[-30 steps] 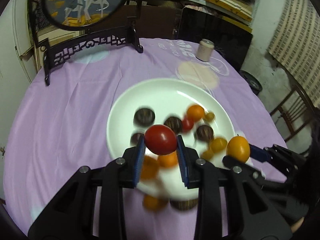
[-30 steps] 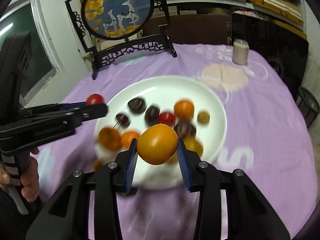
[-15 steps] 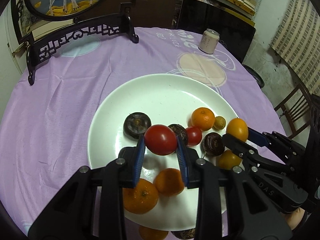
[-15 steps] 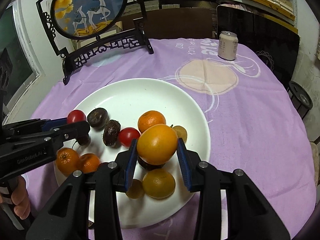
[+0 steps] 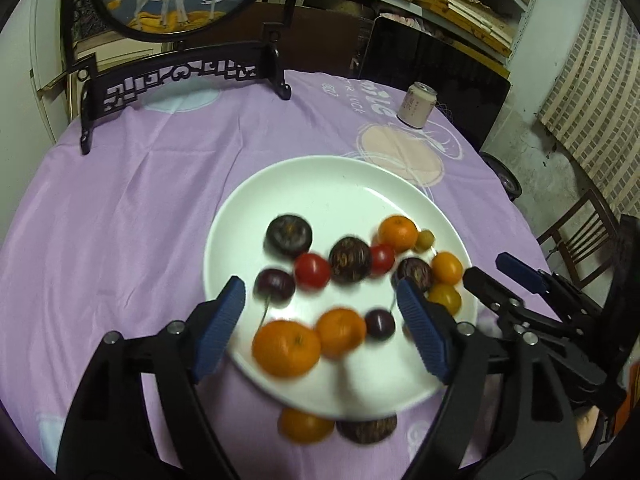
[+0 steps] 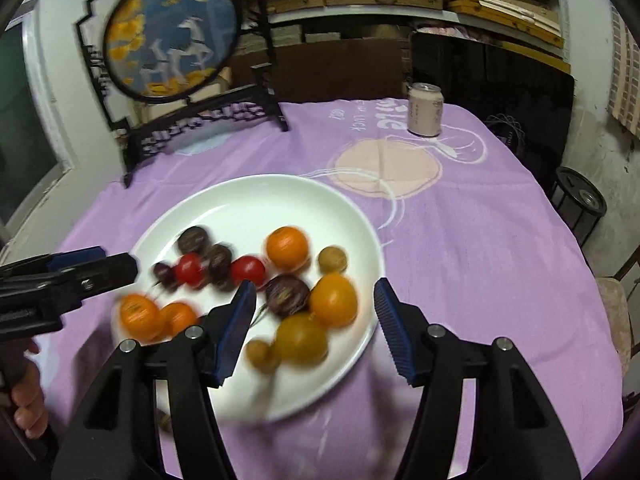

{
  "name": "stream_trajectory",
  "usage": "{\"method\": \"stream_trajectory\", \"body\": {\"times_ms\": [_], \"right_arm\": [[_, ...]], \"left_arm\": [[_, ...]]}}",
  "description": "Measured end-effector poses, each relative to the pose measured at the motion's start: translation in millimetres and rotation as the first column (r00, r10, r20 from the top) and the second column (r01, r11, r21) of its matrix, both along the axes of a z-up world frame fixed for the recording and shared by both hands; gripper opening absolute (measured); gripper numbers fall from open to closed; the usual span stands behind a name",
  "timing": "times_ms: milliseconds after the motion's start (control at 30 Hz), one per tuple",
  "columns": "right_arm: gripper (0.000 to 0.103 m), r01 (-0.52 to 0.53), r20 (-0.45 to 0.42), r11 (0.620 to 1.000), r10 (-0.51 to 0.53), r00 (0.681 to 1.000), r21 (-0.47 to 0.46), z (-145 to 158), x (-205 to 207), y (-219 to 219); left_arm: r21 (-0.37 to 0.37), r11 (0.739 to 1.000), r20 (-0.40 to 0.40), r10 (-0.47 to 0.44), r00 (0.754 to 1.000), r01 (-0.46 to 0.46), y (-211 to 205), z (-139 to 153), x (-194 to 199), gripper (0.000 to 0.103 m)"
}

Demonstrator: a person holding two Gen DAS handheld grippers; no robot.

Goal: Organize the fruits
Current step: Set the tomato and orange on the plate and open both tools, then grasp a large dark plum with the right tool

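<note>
A white plate (image 5: pixel 320 184) on the purple cloth holds several fruits: oranges, red tomatoes, dark purple fruits and yellow ones. My left gripper (image 5: pixel 320 320) is open and empty above the plate's near rim; the red tomato (image 5: pixel 313 269) lies on the plate just beyond it. My right gripper (image 6: pixel 314 320) is open and empty over the plate's right side (image 6: pixel 256 200); the big orange-yellow fruit (image 6: pixel 334 300) lies on the plate between its fingers. An orange (image 5: pixel 306 426) and a dark fruit (image 5: pixel 366 430) lie on the cloth by the plate's near rim.
A black carved stand with a round deer painting (image 5: pixel 180 76) stands at the table's back left. A pale drink can (image 5: pixel 418 104) stands at the back right. A wooden chair (image 5: pixel 576 236) and a dark bin (image 6: pixel 580 204) are beside the table.
Both grippers have opened. The left let go of the red tomato and the right let go of the orange-yellow fruit; both now lie on the plate. Both grippers drew back a little.
</note>
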State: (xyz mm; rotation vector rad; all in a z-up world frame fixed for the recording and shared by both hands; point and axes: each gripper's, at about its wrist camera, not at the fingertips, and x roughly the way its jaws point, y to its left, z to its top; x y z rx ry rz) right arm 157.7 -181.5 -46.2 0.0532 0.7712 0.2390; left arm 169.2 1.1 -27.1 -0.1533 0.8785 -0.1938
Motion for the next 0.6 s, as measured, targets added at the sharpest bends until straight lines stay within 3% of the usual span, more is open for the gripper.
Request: {"method": "stream_trajectory", "body": {"times_ms": [300, 600], "right_arm": [[0.063, -0.134, -0.086, 0.991, 0.136, 0.987, 0.029, -4.2, -82.4, 22.2], [0.063, -0.228, -0.238, 0.974, 0.223, 0.945, 0.008, -46.2, -96.0, 68.5]], "left_arm": [[0.018, 1.0, 0.054, -0.007, 0.999, 0.006, 4.6, 4.3, -64.9, 0.086], [-0.001, 1.0, 0.045, 0.005, 0.999, -0.005, 26.6, -6.8, -95.3, 0.092]]}}
